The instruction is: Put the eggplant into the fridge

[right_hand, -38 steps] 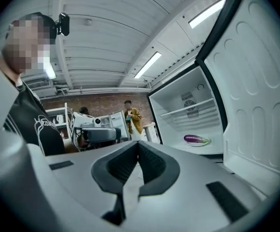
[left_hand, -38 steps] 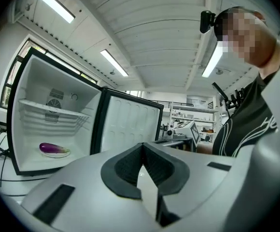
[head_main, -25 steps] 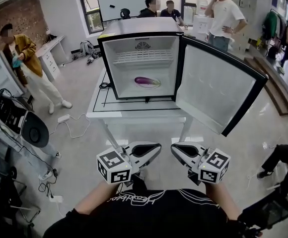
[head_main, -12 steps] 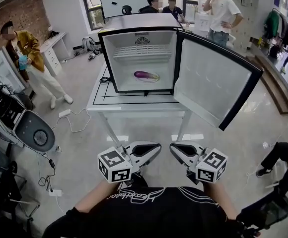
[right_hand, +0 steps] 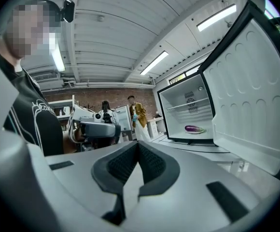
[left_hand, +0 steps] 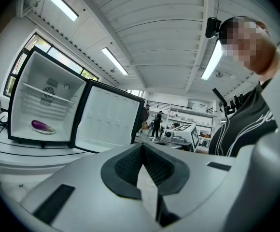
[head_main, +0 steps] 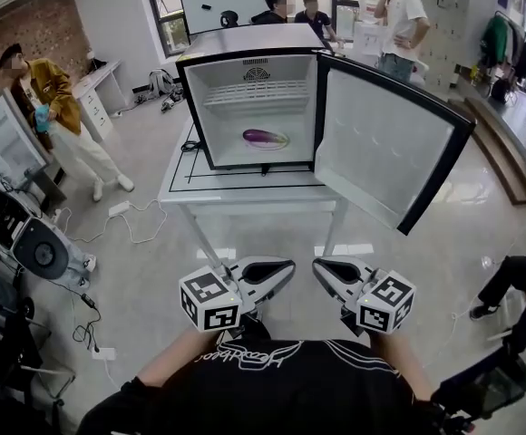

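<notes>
In the head view, a small fridge point(head_main: 245, 42) stands on a white table point(head_main: 245, 199) with its door point(head_main: 381, 152) swung wide open to the right. The eggplant point(head_main: 266, 138) lies on the floor of the fridge, inside, on a pale plate. The left gripper point(head_main: 281, 270) and the right gripper point(head_main: 325, 270) are held low, near the person's chest, side by side and well apart from the table.

In the left gripper view, the two jaws are pressed together and nothing is between them. The eggplant point(left_hand: 42, 125) is seen far off in the open fridge, at the left.

In the right gripper view, the jaws are also closed against each other and hold nothing. The eggplant point(right_hand: 193, 128) is seen inside the fridge, beside the open door point(right_hand: 256, 95).
</notes>
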Available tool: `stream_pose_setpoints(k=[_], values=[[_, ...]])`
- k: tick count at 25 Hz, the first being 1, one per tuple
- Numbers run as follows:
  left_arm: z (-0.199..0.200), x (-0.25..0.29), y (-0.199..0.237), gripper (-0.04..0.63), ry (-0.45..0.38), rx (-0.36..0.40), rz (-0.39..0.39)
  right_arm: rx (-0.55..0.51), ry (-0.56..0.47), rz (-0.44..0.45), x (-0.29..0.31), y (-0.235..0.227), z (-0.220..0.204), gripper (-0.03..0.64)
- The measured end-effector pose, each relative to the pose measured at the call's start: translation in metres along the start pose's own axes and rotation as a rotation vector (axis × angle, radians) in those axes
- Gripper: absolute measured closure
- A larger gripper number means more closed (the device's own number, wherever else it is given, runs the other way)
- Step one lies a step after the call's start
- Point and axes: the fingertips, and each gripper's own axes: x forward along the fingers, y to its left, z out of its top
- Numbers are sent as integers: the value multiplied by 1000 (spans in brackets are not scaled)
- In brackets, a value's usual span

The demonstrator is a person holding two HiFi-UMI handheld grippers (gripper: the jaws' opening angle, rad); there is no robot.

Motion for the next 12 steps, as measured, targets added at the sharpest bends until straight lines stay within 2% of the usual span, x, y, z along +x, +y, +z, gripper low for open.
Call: stream_pose_setpoints(k=[12], values=[[-1,2,-3,588,8,1,-6,-2,-11,-15,-7,-3,0,611]])
